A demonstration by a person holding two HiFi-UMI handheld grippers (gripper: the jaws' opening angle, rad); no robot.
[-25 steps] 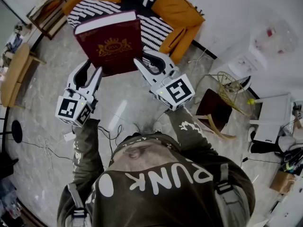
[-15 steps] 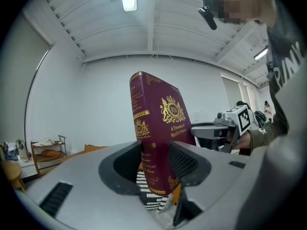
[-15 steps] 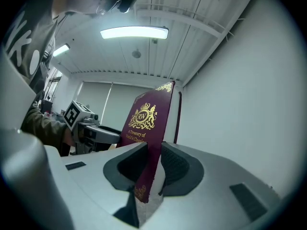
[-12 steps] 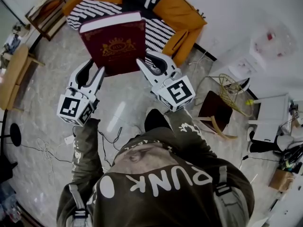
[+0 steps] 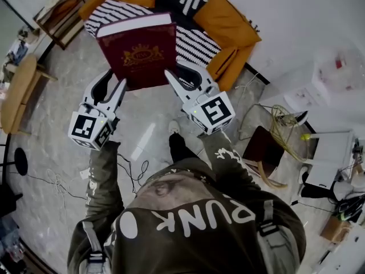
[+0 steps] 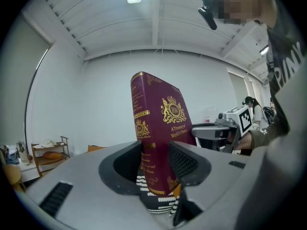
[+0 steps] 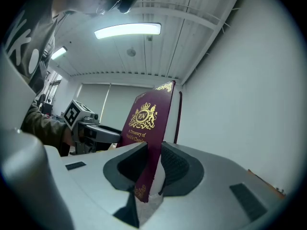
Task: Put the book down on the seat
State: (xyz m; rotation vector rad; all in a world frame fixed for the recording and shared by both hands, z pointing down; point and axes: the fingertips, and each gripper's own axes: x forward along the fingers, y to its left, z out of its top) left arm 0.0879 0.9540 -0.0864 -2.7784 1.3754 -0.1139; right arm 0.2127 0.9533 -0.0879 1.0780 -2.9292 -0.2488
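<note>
A second on, the thick maroon book (image 5: pixel 140 53) has edged farther over the armchair (image 5: pixel 231 24) at 12 o'clock, still held aloft. The left gripper (image 5: pixel 113 83) clamps its spine-side lower corner and the right gripper (image 5: pixel 181 76) the page-edge corner, jaws narrowed onto it. The hardback carries a gold embossed crest. The orange cushions bear a black-and-white striped throw (image 5: pixel 194 39), above a glossy marbled floor (image 5: pixel 142 119).
</note>
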